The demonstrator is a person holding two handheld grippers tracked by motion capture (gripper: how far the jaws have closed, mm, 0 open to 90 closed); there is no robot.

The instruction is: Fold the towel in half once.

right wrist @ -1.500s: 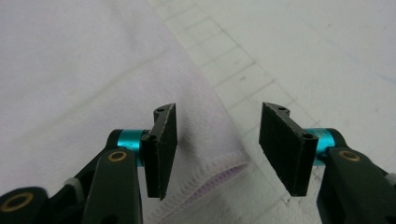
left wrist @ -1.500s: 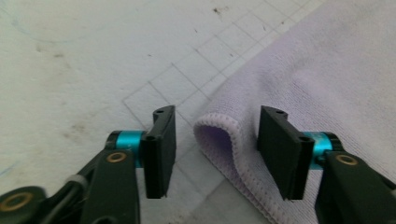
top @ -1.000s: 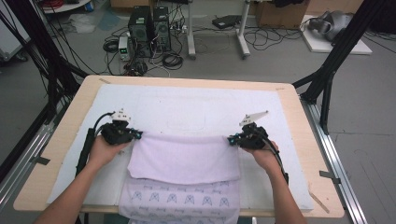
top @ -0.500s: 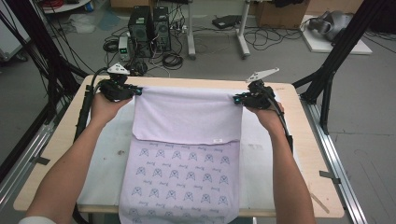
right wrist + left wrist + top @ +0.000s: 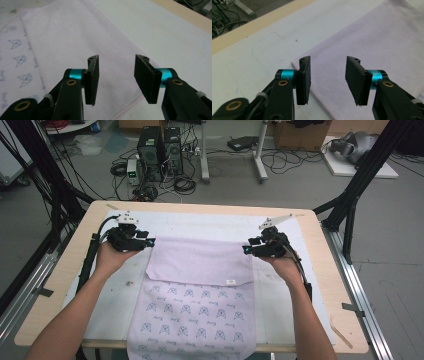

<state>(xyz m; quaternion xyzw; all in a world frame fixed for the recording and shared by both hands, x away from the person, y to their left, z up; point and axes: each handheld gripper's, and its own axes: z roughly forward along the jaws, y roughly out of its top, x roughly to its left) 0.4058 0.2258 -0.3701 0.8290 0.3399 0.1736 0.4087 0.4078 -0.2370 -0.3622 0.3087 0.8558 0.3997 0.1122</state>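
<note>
A lilac towel [image 5: 200, 262] lies on the table, its plain part folded over a cat-printed part [image 5: 195, 315] that hangs over the near edge. My left gripper [image 5: 150, 241] hovers just off the towel's far left corner. Its jaws have just been opening, with nothing between them. In the left gripper view the gripper [image 5: 328, 82] stands above the towel's edge [image 5: 367, 42]. My right gripper [image 5: 246, 249] hovers at the far right corner, its jaws likewise just opened and empty. In the right gripper view the gripper [image 5: 117, 81] is over the plain cloth [image 5: 75, 37].
A white mat [image 5: 210, 222] covers the wooden table [image 5: 62, 270]. Black frame posts [image 5: 360, 185] stand at the table's far corners. Computers [image 5: 160, 145] and cables lie on the floor beyond. Bare mat lies left and right of the towel.
Both grippers carried the towel's edge toward the far side, then drew back a little and let go. Their jaws now stand apart and the towel lies flat.
</note>
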